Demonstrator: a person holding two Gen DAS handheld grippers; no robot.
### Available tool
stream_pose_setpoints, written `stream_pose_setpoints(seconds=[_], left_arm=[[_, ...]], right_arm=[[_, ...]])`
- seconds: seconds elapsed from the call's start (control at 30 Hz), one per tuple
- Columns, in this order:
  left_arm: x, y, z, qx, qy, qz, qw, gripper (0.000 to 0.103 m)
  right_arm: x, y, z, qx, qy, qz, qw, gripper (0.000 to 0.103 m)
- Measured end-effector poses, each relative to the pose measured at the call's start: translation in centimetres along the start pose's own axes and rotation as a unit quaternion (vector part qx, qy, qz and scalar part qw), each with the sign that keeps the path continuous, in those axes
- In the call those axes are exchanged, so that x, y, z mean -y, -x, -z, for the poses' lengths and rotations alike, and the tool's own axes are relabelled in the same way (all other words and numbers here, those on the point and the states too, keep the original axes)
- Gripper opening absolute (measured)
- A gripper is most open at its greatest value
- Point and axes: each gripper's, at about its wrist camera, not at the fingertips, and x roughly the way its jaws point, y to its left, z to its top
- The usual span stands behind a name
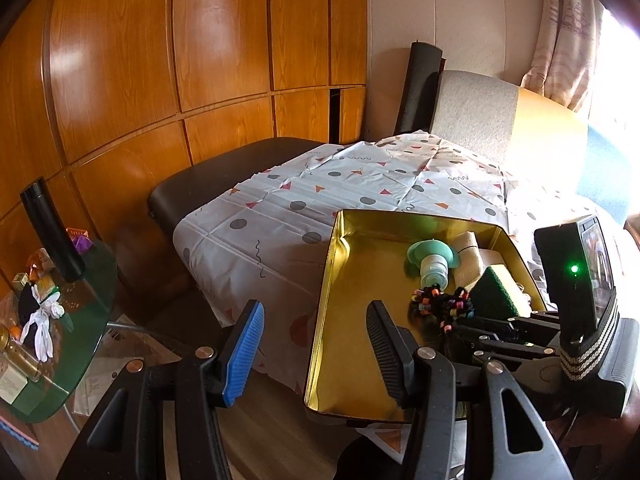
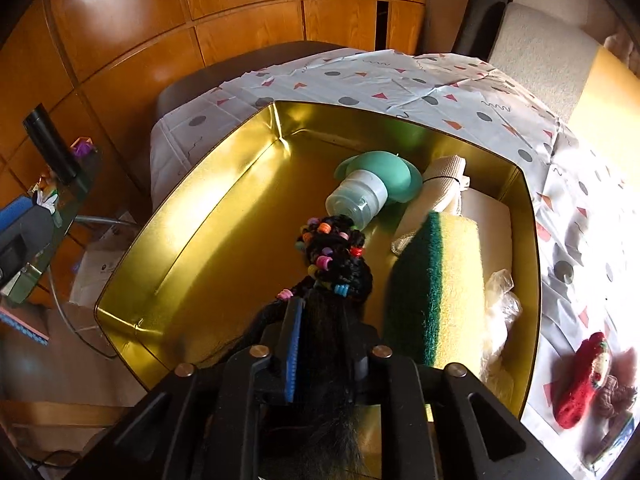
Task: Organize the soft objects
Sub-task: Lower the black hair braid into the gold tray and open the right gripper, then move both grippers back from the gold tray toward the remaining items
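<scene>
The right gripper (image 2: 320, 344) grips a black braided hairpiece (image 2: 336, 260) strung with coloured beads, low centre of frame, inside the shiny gold tin (image 2: 192, 216). Crowding it: a green-and-yellow sponge (image 2: 440, 280) just right, a teal-capped bottle (image 2: 360, 196) above. The left gripper (image 1: 316, 344) stands open and empty at the tin's left wall. A red knitted toy (image 2: 584, 380) lies on the patterned cloth (image 2: 400, 80), lower right.

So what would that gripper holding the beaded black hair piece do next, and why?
Probably open wider and let go: the right gripper has the beaded braid hanging inside the gold tin, beside the sponge.
</scene>
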Motion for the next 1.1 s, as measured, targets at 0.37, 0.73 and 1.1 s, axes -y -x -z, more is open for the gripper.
stream_pose_setpoints(seconds=[0.37,0.73,1.1], left_arm=[[0.8,0.6,-0.1,0.004,-0.012,-0.001,0.9999,0.054],[2.2,1.0,-0.1,0.003,-0.03,0.008,0.9995,0.054],[5.6,1.9,-0.2,0.011,-0.071,0.03,0.997,0.054]], right_arm=[[0.8,2.7,1.0,0.037,-0.027,-0.003,0.999,0.04],[2.4,8.1,2.3,0.108,-0.046,0.034,0.992,0.048],[6.6,12.1,5.3,0.137,-0.074,0.085,0.984,0.054]])
